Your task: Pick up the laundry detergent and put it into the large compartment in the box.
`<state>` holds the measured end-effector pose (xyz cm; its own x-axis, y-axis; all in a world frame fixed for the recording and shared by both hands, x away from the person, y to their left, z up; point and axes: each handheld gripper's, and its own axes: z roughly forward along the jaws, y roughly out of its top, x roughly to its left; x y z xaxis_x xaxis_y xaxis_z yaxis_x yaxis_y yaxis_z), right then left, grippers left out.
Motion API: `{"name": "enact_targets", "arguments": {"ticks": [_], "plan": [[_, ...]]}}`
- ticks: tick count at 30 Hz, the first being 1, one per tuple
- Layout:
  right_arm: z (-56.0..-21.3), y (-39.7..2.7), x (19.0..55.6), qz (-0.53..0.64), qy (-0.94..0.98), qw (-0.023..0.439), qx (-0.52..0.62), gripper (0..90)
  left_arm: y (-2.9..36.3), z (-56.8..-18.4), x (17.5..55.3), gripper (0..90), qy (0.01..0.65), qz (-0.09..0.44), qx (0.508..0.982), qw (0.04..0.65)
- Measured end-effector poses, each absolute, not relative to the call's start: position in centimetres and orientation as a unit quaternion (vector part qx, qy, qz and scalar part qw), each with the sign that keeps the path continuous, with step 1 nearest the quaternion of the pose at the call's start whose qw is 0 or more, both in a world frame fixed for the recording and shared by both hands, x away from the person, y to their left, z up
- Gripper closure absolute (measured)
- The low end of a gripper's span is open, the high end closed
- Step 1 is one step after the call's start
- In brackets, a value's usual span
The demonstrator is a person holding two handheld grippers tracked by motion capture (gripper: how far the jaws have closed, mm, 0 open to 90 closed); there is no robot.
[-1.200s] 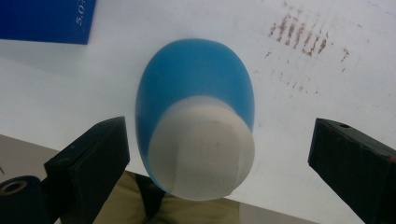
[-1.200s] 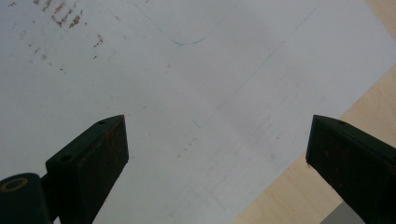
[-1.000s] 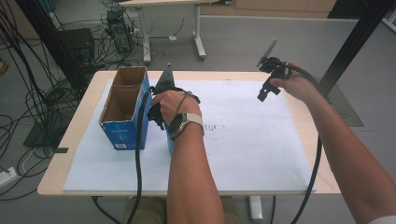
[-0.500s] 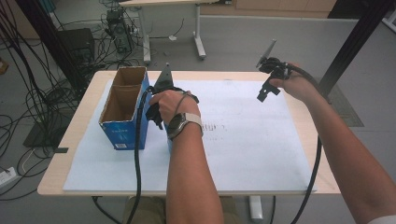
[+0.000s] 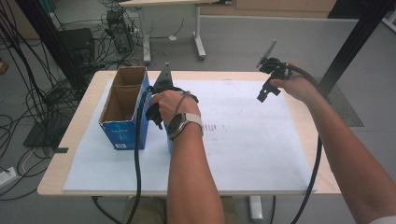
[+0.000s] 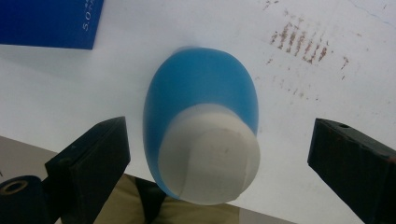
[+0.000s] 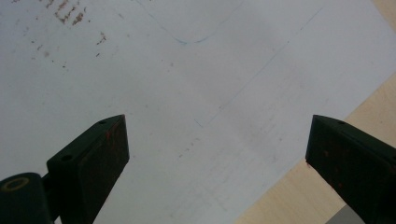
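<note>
Both pairs of jaws stand wide apart, gripping nothing. Farthest left on the table sits a blue cardboard box, open at the top with two brown compartments; pale lettering runs along its side, too small and cut off to read beyond what looks like "S.O.". Just right of the box, the left gripper hangs over a blue bottle with a white cap, which stands upright on the sheet, near the box but not touching it. In the left gripper view the bottle rises between the two black jaws, with a clear gap on either side, so they are around it and not pressing on it. A watch sits on that wrist. Farther right, faint brown smudged marks stain the white sheet that covers most of the wooden table; I cannot read them. At the far right, the right gripper is held above the sheet's far corner, close to its edge. Beyond the table are a grey floor, cables and another desk's legs.
</note>
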<state>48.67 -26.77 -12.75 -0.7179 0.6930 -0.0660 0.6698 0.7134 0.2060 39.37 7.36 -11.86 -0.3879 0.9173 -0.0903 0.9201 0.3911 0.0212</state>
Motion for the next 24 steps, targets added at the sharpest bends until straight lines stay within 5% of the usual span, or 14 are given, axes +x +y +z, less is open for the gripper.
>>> {"name": "enact_targets", "arguments": {"ticks": [24], "plan": [[-13.17,-27.36,48.66,0.088,0.923,0.066,0.369,5.9,7.21,-12.23,39.67,7.2,0.833,-0.017,0.552,0.038]]}}
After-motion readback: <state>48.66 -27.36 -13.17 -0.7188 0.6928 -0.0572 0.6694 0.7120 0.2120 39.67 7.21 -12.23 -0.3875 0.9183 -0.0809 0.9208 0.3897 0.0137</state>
